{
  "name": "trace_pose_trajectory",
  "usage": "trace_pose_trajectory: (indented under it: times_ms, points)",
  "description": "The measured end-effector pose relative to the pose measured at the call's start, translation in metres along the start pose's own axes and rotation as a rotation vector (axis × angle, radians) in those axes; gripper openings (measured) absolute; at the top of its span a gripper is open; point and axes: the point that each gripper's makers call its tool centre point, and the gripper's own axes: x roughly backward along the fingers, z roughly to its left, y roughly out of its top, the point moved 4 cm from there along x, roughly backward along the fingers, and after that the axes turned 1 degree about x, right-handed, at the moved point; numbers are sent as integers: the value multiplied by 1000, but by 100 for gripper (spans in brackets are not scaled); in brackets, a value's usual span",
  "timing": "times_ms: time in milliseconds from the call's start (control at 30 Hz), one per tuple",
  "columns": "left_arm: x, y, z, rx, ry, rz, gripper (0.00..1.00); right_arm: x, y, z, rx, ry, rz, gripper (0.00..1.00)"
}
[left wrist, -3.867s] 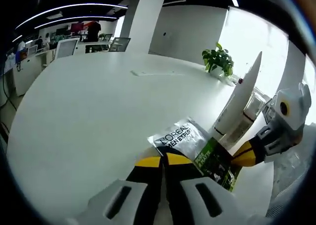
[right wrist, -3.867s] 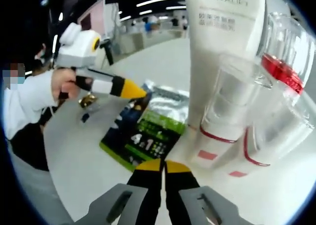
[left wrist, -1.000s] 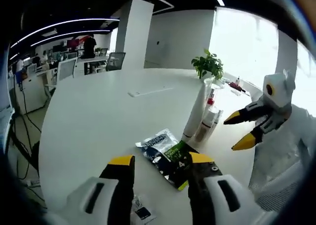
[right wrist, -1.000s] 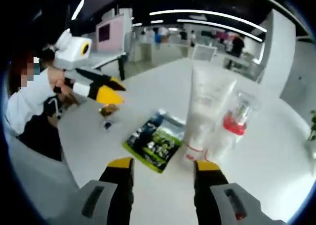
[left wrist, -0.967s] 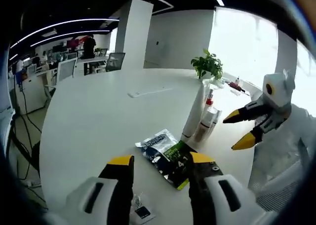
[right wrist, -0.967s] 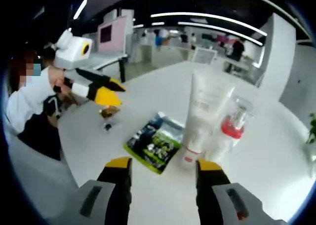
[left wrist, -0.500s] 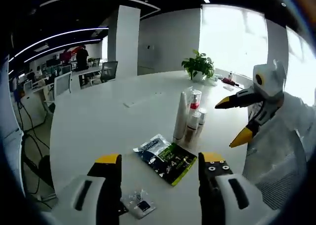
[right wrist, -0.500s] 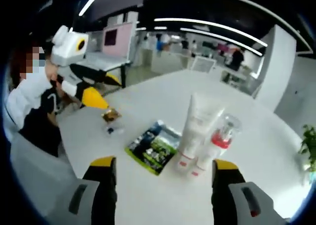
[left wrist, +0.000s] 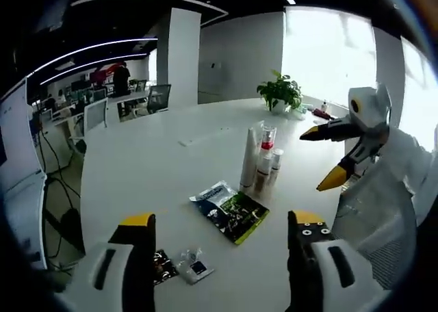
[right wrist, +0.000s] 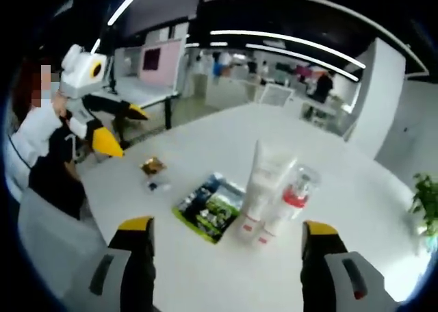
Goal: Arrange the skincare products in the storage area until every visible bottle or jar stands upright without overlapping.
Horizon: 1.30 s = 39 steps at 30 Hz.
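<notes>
— What do your claws hold?

— Nothing. My left gripper (left wrist: 217,224) has its jaws spread wide, both yellow tips up in the air above the white round table (left wrist: 137,161). My right gripper (right wrist: 226,231) is spread just as wide and also bare. In the left gripper view I see the right one at about three o'clock, jaws parted; in the right gripper view the left one sits near nine o'clock, in the person's hand, jaws parted too.

— Where are the skincare products?

— In the left gripper view they stand in a tight cluster just past centre, toward one o'clock: a tall white tube (left wrist: 249,159) standing on its cap, a clear bottle with a red collar (left wrist: 267,141) close beside it, and two smaller clear bottles (left wrist: 269,168) in front. All look upright; I cannot tell if they touch. In the right gripper view the same group is near centre, the tube (right wrist: 259,179) at left, the red-collared bottle (right wrist: 293,192) at right.

— Anything else on the table?

— A green and silver sachet (left wrist: 230,211) lies flat just beside the cluster, on my side. Toward seven o'clock lie two small packets (left wrist: 179,267), well apart from the bottles. A potted plant (left wrist: 280,93) stands at the far edge, near one o'clock.
</notes>
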Motion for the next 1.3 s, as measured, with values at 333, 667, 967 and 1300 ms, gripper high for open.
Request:
trace_pose_trajectory:
  times_ms: [333, 667, 967, 1300]
  points:
    - [20, -10, 8, 19, 41, 18, 83, 12, 4, -2, 19, -18, -19, 98]
    - [35, -14, 6, 24, 73, 15, 93, 19, 0, 1, 28, -21, -5, 99]
    - [39, -19, 0, 31, 69, 20, 98, 23, -1, 0, 26, -25, -6, 99]
    - [45, -22, -3, 46, 82, 19, 99, 26, 1, -2, 6, -11, -19, 100]
